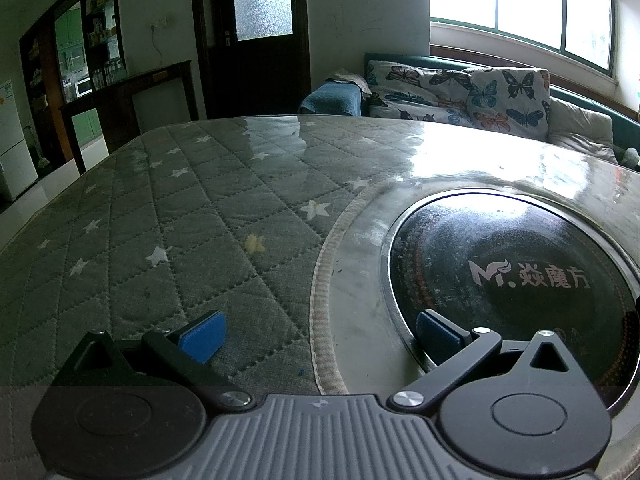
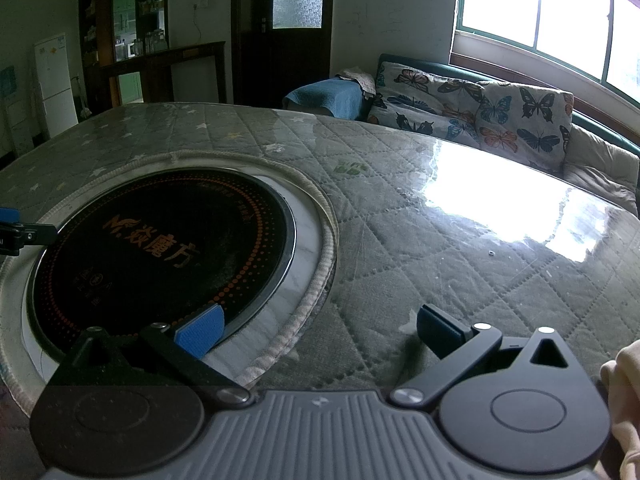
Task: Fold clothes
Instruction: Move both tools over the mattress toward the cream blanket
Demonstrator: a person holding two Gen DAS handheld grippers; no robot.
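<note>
No garment shows in either view. My left gripper (image 1: 320,336) stands open low over the table, its blue pads (image 1: 202,336) wide apart with nothing between them. My right gripper (image 2: 318,330) is open too, empty, with one blue pad (image 2: 200,332) over the edge of the black round hob (image 2: 160,248). The tip of the left gripper's finger (image 2: 12,232) pokes in at the left edge of the right wrist view. A hand (image 2: 624,384) shows at the right edge there.
The table carries a grey quilted star-pattern cover (image 1: 180,220) under a glossy clear sheet, with a black round hob (image 1: 512,280) set in its middle. Behind are a butterfly-print sofa (image 1: 460,92), a dark door (image 1: 256,32), shelves (image 1: 92,40) and a white fridge (image 2: 56,80).
</note>
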